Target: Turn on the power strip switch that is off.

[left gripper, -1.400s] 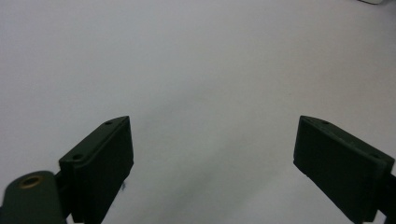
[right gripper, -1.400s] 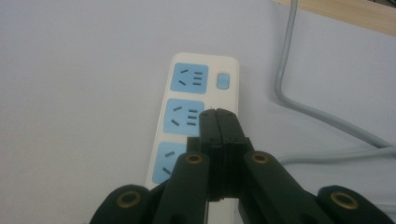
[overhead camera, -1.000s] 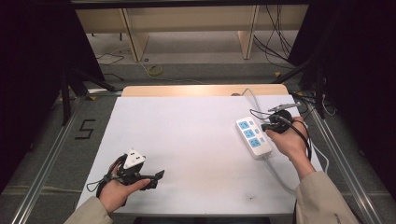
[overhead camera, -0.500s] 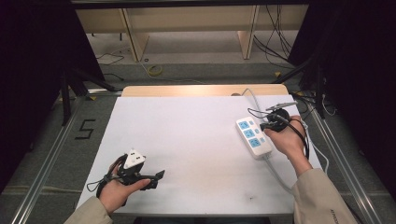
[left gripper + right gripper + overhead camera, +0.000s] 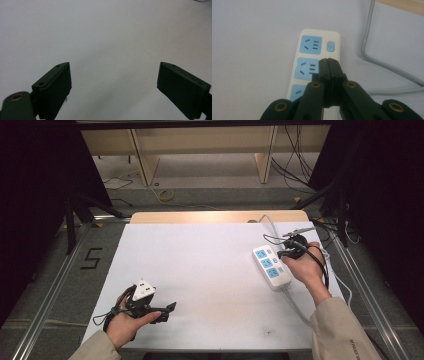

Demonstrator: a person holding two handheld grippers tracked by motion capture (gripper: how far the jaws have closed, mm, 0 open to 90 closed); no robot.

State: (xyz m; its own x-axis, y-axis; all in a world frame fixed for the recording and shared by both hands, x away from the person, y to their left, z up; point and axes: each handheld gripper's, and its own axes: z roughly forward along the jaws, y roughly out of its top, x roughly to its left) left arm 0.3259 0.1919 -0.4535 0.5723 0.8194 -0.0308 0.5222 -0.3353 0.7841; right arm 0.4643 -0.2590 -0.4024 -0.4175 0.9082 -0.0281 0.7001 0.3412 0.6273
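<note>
Over at the right side of the white table (image 5: 210,270), the right gripper (image 5: 329,62) hovers above the white power strip (image 5: 312,72), its jaws pressed together with nothing between them, tips over the middle blue socket. Meanwhile the left gripper (image 5: 113,82) rests near the table's front left, jaws spread wide over bare surface

The right tool (image 5: 281,254) has its jaws pressed tight together, with the right hand (image 5: 306,266) wrapped around its back end. The left tool (image 5: 167,310) has its jaws wide apart, and the left hand (image 5: 127,322) holds it from underneath.
</note>
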